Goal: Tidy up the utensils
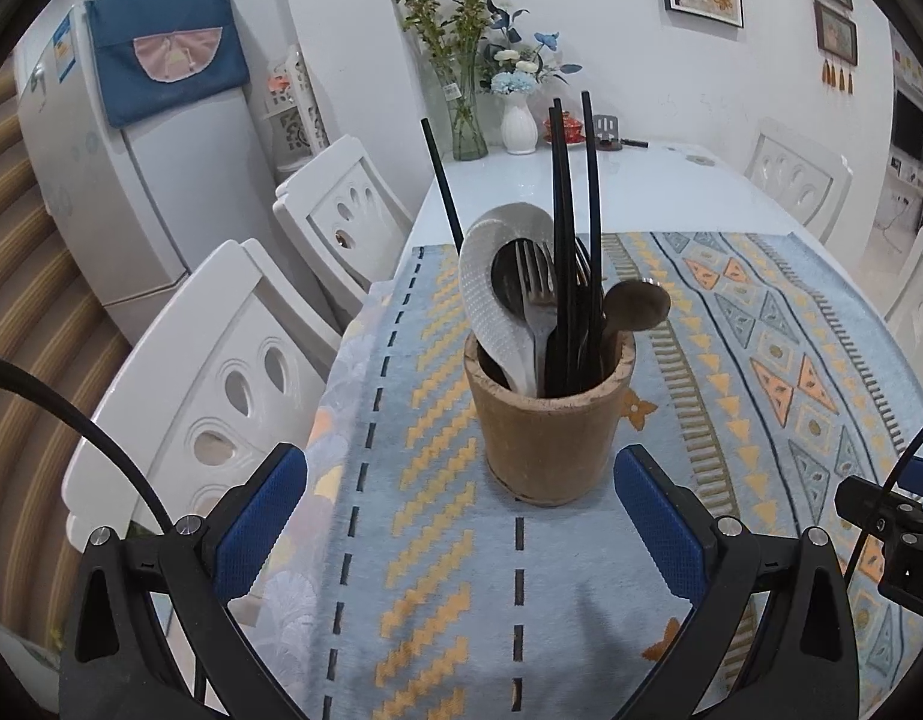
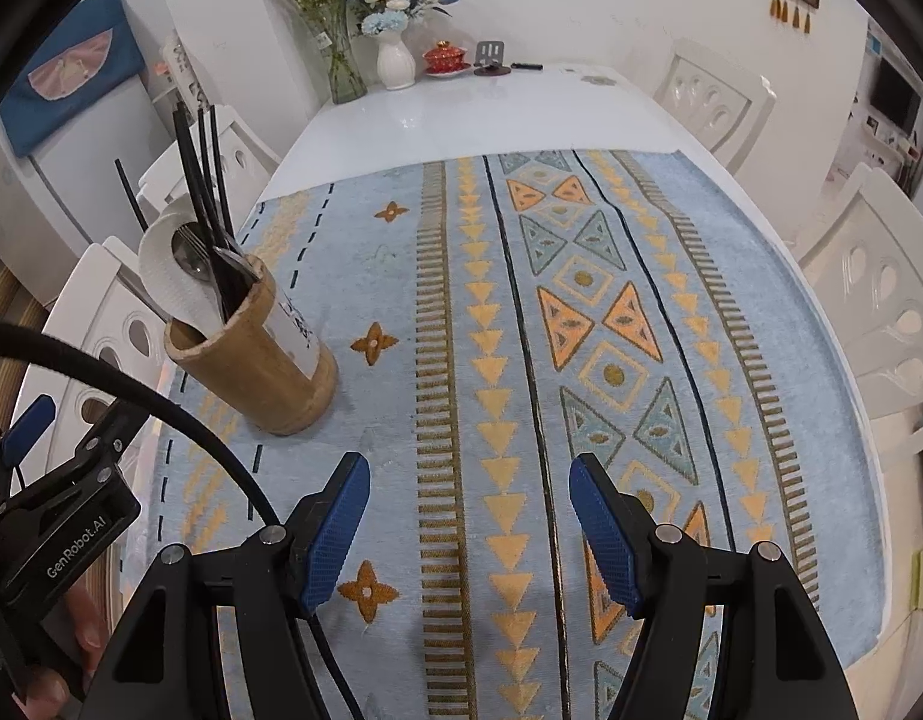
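A tan bamboo holder stands upright on the patterned blue cloth. It holds black chopsticks, a metal fork, a dark spoon and a white textured ladle. My left gripper is open just in front of the holder, its blue pads on either side and apart from it. In the right wrist view the holder sits at the left, and my right gripper is open over bare cloth with nothing between its fingers. The left gripper's body shows at that view's lower left.
White chairs line the table's left side and others the right. At the far end of the white table stand a glass vase, a white vase and a red lidded bowl. A fridge stands at the left.
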A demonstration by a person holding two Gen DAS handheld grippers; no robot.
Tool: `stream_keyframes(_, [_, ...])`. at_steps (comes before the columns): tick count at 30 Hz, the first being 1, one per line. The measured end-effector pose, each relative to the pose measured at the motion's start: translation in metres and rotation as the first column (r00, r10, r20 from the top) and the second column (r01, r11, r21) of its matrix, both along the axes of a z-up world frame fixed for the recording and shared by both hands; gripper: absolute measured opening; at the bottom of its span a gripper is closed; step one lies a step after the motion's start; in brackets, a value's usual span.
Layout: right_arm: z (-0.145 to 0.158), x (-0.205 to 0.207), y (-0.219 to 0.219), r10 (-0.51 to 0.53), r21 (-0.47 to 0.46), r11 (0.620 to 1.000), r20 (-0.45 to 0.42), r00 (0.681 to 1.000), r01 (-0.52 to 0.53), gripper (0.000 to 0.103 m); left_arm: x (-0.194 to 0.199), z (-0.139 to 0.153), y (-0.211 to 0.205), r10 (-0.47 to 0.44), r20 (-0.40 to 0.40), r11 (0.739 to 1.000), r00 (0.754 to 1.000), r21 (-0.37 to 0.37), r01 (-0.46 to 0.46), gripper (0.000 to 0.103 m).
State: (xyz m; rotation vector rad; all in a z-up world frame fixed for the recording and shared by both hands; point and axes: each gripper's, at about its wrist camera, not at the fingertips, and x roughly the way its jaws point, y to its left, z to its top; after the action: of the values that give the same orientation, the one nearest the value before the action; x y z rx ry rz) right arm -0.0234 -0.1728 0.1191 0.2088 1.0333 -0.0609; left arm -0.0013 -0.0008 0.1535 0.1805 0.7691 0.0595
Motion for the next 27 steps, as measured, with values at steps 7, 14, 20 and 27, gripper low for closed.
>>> stream_keyframes(7, [-0.003,-0.002,0.000,0.030,-0.040,0.999,-0.008,1.000,-0.030,0.067,-0.005,-0.007,-0.002,0.011,-0.016,1.000,1.000,0.023,-0.010,0.102])
stream_keyframes(14, [-0.005,-0.004,-0.002,0.027,-0.032,0.999,-0.019,0.999,-0.027,0.067,-0.005,-0.010,-0.004,0.018,-0.019,0.999,1.000,0.044,-0.017,0.102])
stream_keyframes(20, [-0.006,-0.006,0.003,0.053,-0.044,0.998,-0.025,0.998,-0.054,0.067,-0.007,-0.014,-0.009,0.011,-0.027,0.998,1.000,0.065,-0.009,0.102])
stream_keyframes(27, [-0.009,-0.005,0.000,0.039,-0.042,0.998,-0.041,0.998,-0.040,0.067,-0.006,-0.017,-0.012,-0.001,-0.038,0.998,0.999,0.061,0.004,0.102])
